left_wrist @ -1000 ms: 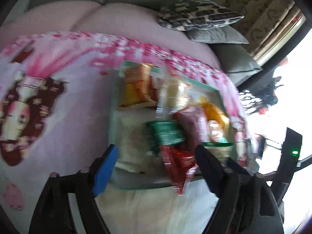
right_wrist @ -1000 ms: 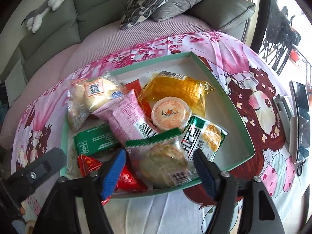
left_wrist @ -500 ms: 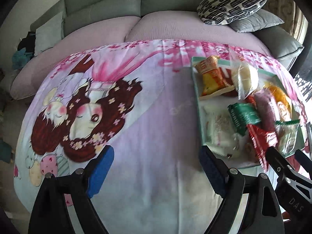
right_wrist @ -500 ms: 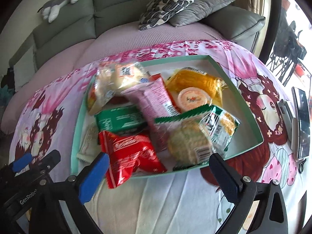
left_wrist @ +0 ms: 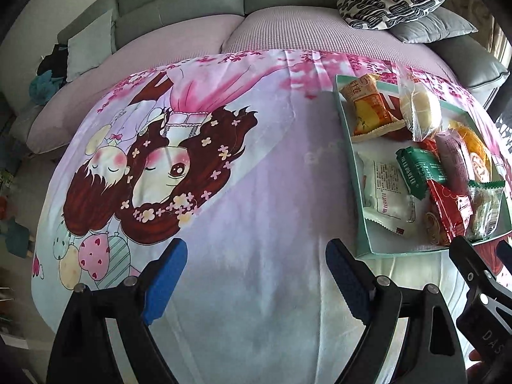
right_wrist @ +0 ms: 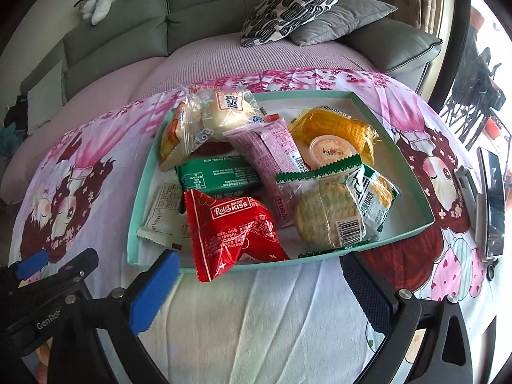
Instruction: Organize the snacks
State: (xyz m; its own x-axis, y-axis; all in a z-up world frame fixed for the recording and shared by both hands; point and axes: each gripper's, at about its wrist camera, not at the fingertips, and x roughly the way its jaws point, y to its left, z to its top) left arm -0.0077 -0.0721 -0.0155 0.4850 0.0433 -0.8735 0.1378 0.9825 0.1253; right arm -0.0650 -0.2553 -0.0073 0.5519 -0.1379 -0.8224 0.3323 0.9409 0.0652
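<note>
A shallow mint-green tray (right_wrist: 398, 147) (left_wrist: 347, 147) on a pink cartoon-print cloth holds several wrapped snacks. A red packet (right_wrist: 233, 227) (left_wrist: 446, 211) hangs over the tray's near rim. Beside it lie a green packet (right_wrist: 217, 176), a pink packet (right_wrist: 272, 147), a round cracker pack (right_wrist: 329, 214), a jelly cup (right_wrist: 332, 152), a yellow pack (right_wrist: 336, 124) and a bun (right_wrist: 224, 112). My right gripper (right_wrist: 256, 291) is open and empty just before the tray's near rim. My left gripper (left_wrist: 256, 278) is open and empty over bare cloth, left of the tray.
A grey sofa with a pink cover and patterned cushions (right_wrist: 294, 3) stands behind the table. A phone on a stand (right_wrist: 492, 198) sits at the table's right edge. The left gripper's arm (right_wrist: 48, 275) shows at the lower left of the right wrist view.
My left gripper has swung left, away from the tray, to bare cloth. My right gripper has backed away from the snacks and opened wider.
</note>
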